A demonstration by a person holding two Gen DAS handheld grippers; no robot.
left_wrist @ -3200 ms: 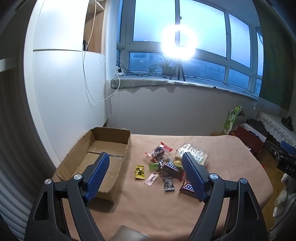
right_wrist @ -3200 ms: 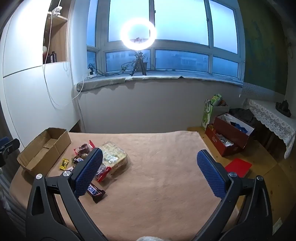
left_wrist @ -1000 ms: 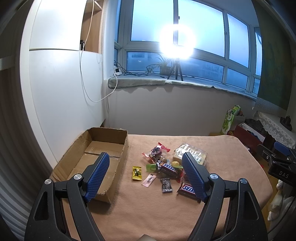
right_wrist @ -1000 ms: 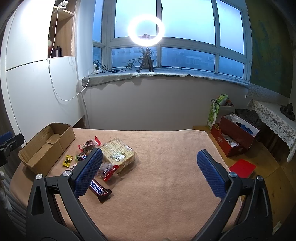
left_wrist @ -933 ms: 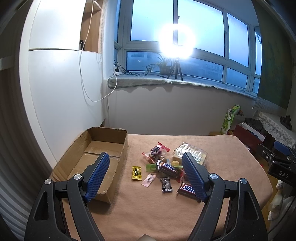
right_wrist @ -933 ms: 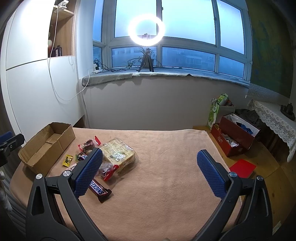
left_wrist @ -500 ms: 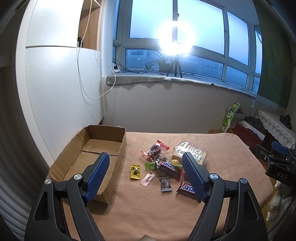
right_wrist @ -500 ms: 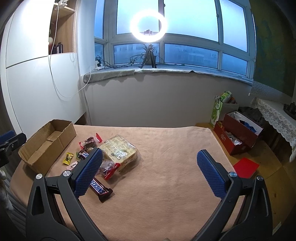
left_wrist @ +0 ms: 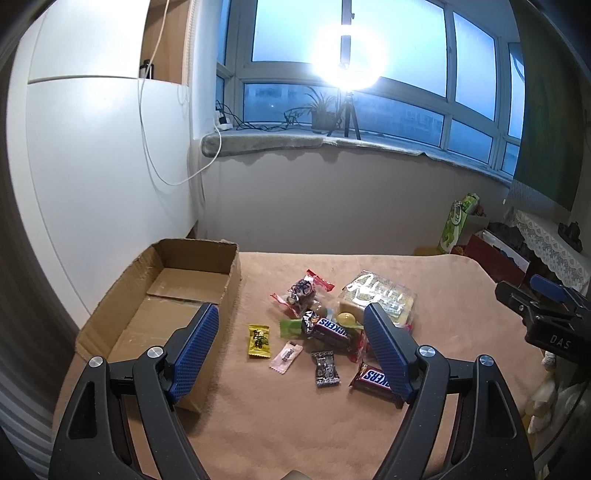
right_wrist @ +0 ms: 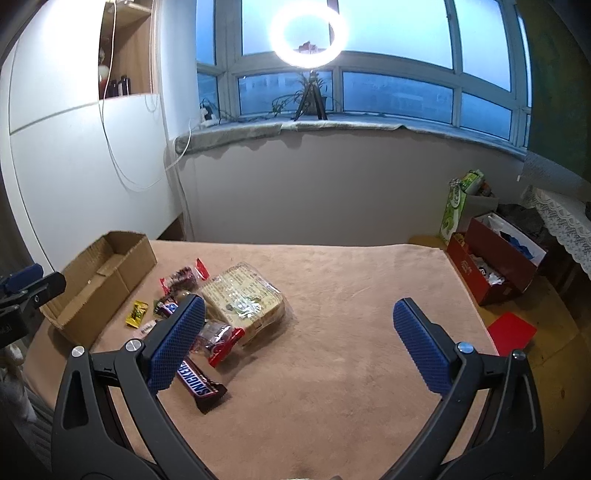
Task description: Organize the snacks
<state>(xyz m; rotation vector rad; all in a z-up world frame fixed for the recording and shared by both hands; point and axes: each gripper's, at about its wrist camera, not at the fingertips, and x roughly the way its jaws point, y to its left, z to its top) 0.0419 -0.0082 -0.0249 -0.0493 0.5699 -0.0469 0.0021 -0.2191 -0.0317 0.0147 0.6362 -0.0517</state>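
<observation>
Two wide-open, empty grippers hover over a tan-clothed table below a window.

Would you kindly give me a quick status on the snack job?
Left claw open, empty. Right claw open, empty. Snacks loose on table; cardboard box holds none. Nothing blocking.

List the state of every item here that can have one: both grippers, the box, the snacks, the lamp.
left gripper: open, holding nothing.
right gripper: open, holding nothing.
cardboard box: open-topped, no snacks visible inside.
snack pile: loose on the table, none in the box.
clear bread pack: sealed, lying flat.
nearest Snickers bar: wrapped, lying flat.
ring light: switched on.
</observation>
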